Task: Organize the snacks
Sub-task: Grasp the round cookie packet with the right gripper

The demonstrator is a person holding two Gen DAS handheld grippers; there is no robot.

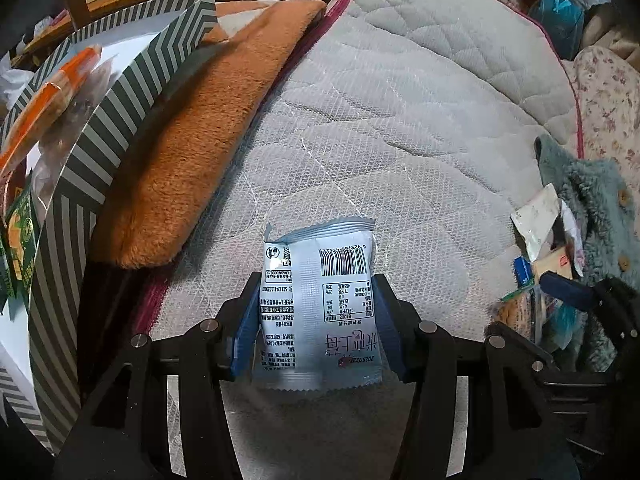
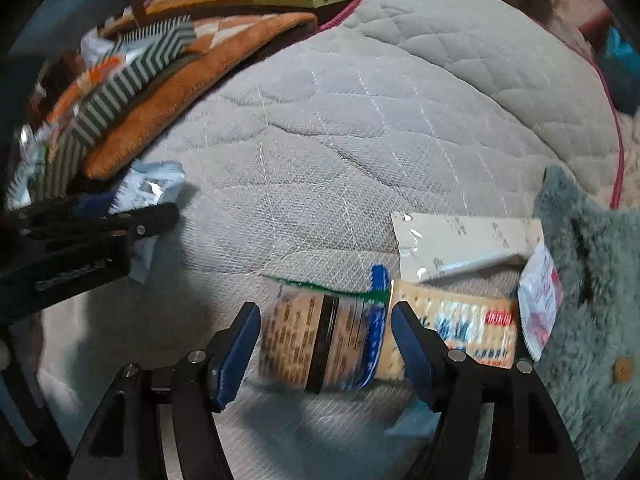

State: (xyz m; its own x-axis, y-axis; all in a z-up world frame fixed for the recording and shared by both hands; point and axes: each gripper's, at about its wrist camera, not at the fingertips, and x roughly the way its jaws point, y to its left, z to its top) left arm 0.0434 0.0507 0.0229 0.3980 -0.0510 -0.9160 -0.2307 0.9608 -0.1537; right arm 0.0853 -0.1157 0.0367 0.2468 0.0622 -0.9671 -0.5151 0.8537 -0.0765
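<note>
My left gripper (image 1: 316, 292) is shut on a pale blue snack packet (image 1: 318, 304), back side up with barcode, held above the grey quilted mattress (image 1: 400, 100). It shows at the left of the right wrist view (image 2: 120, 216). My right gripper (image 2: 324, 320) has its blue pads on either side of a tan and green cracker packet (image 2: 324, 336); there is a small gap each side, and the view is blurred. A striped box (image 1: 104, 120) at the left holds an orange packet (image 1: 52, 88) and a green packet (image 1: 20, 236).
An orange plush cushion (image 1: 192, 140) lies between the striped box and the mattress. A teal fleece garment (image 2: 592, 288) lies at the right, with a white packet (image 2: 460, 244), a yellow cracker packet (image 2: 460, 328) and a small white sachet (image 2: 540, 304) beside it.
</note>
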